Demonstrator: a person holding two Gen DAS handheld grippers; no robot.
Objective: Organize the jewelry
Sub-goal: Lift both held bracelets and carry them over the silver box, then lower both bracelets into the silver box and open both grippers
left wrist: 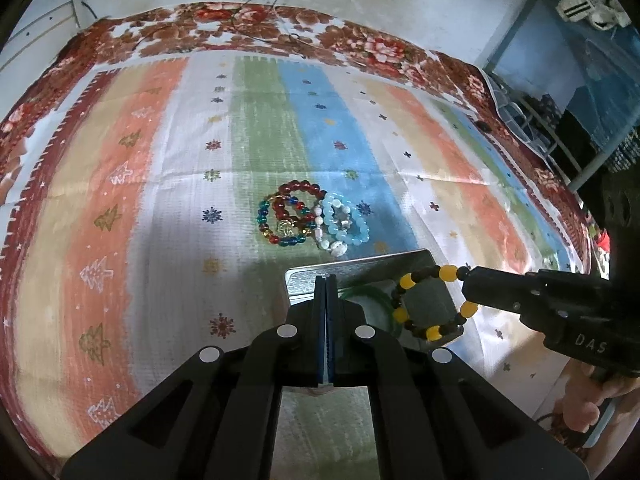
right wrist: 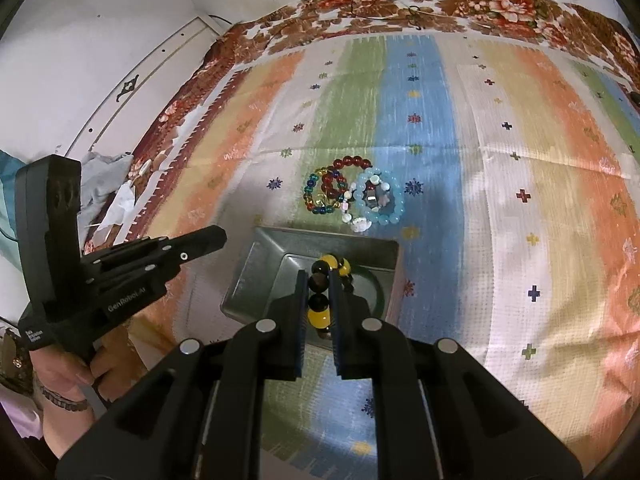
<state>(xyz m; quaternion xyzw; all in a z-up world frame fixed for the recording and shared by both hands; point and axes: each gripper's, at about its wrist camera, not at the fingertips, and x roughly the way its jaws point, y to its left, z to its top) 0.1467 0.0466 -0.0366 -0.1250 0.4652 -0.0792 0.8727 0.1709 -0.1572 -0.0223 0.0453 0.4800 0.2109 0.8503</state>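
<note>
My right gripper [right wrist: 319,280] is shut on a yellow and dark bead bracelet [right wrist: 320,312], which hangs over a metal tray [right wrist: 256,268]; the bracelet [left wrist: 434,304] and the right gripper [left wrist: 468,282] also show in the left wrist view. A green bangle [left wrist: 372,294] lies in the tray [left wrist: 308,280]. My left gripper [left wrist: 325,280] is shut and empty by the tray's left rim; it also shows in the right wrist view [right wrist: 222,236]. Beyond the tray lie a multicolour bead bracelet [left wrist: 280,220], a red bead bracelet [left wrist: 298,192], a white bead bracelet [left wrist: 324,236] and a pale blue bead bracelet [left wrist: 346,220].
A striped cloth [left wrist: 160,200] covers a floral blanket [left wrist: 248,28] on a bed. A white wall [right wrist: 100,40] runs along the far and left sides. A blue metal rack [left wrist: 540,92] stands at the right. Crumpled paper [right wrist: 116,200] lies at the bed's left edge.
</note>
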